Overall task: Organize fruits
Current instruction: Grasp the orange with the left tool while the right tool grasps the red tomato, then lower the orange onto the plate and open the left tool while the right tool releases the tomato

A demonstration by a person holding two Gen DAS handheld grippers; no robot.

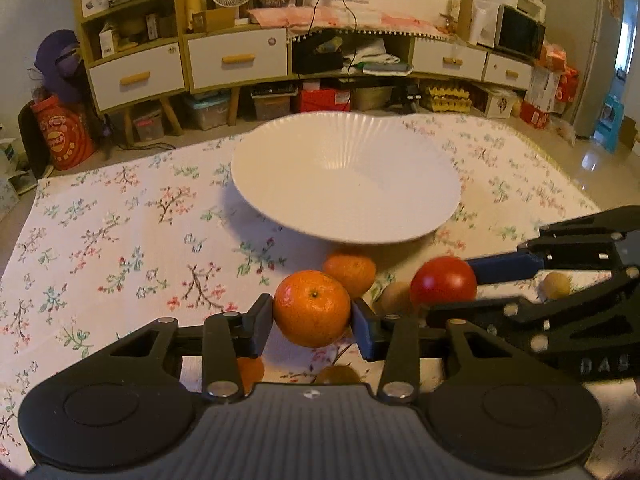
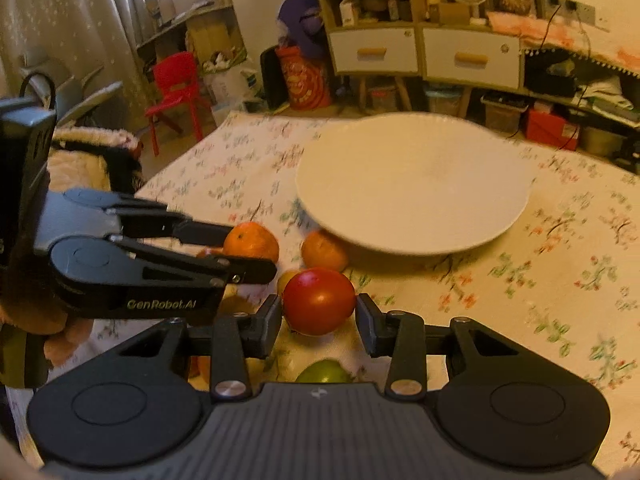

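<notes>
My left gripper is shut on an orange, both pads pressed against its sides. The right wrist view shows this same gripper and orange at the left. My right gripper is shut on a round red fruit. It reaches in from the right in the left wrist view, where the red fruit sits between its fingers. A large white plate lies just beyond both. A second orange rests by the plate's near rim.
More fruit lies on the floral tablecloth: a brown kiwi, a small yellowish fruit, a green fruit. A fuzzy sleeve shows behind the left gripper. Cabinets and a red chair stand past the table.
</notes>
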